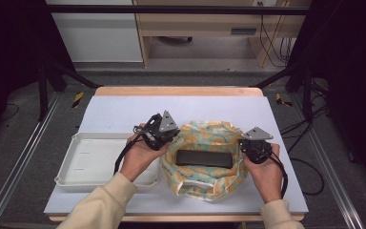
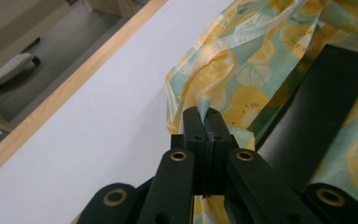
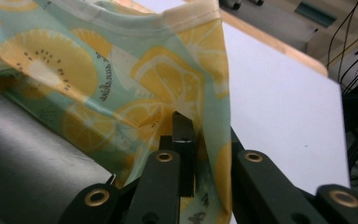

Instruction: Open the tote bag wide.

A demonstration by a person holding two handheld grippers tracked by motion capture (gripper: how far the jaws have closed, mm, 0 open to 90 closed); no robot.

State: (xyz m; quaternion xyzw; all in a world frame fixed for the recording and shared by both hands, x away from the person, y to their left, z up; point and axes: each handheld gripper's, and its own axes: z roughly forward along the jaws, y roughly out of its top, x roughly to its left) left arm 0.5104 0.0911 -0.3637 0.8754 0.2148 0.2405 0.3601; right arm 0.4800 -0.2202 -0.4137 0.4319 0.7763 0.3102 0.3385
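Observation:
A lemon-print bag lies open in the middle of the white table top, with a flat black box inside it. My left gripper is shut on the bag's left rim; its jaws meet on the thin edge of the fabric. My right gripper is shut on the bag's right rim, with the cloth pinched between its jaws. The black box shows beside the left jaws and lies dark at the lower left in the right gripper view. Both hands hold the mouth spread apart.
A white plastic tray sits at the table's left, partly under the left forearm. The table's wooden far edge runs behind the bag. White table top lies bare beyond the bag. Cables trail on the floor at the right.

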